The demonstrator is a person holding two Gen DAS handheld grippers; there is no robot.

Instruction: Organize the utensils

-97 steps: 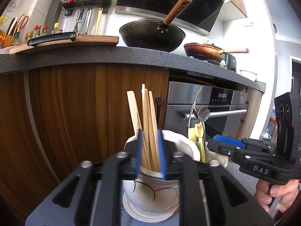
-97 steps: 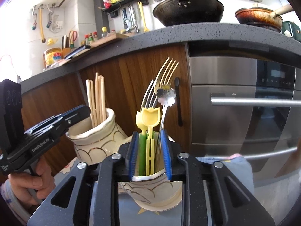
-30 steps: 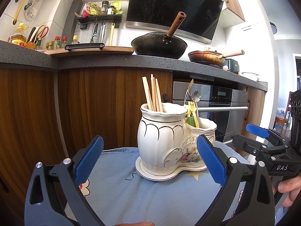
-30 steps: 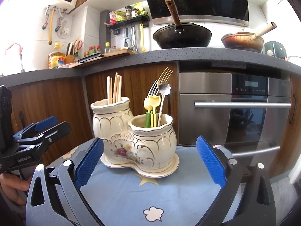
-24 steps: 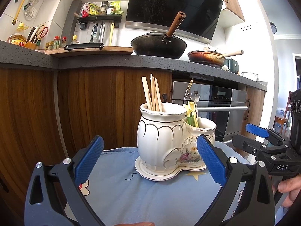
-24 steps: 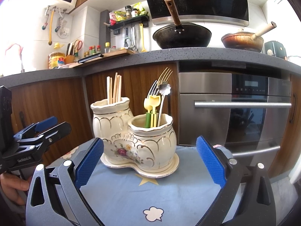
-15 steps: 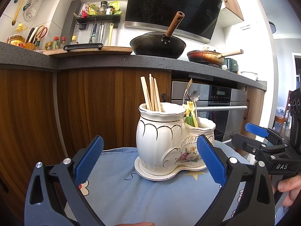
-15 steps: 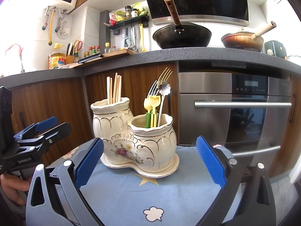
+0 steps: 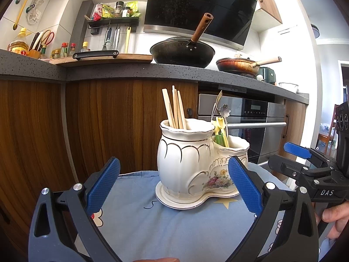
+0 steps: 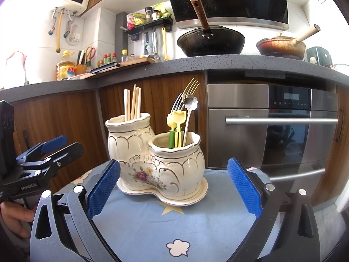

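Cream ceramic utensil holder stands on a blue cloth in front of the oven, wooden chopsticks in its taller pot, forks and a spoon in the lower one. Both the left gripper and the right gripper hang just short of the holder, jaws spread wide and empty.

Counted on the blue cloth: one double-pot ceramic utensil holder. In its taller pot, four wooden chopsticks. In the shorter pot, two metal forks, one flower-headed metal spoon, two yellow plastic utensils, one green handle.
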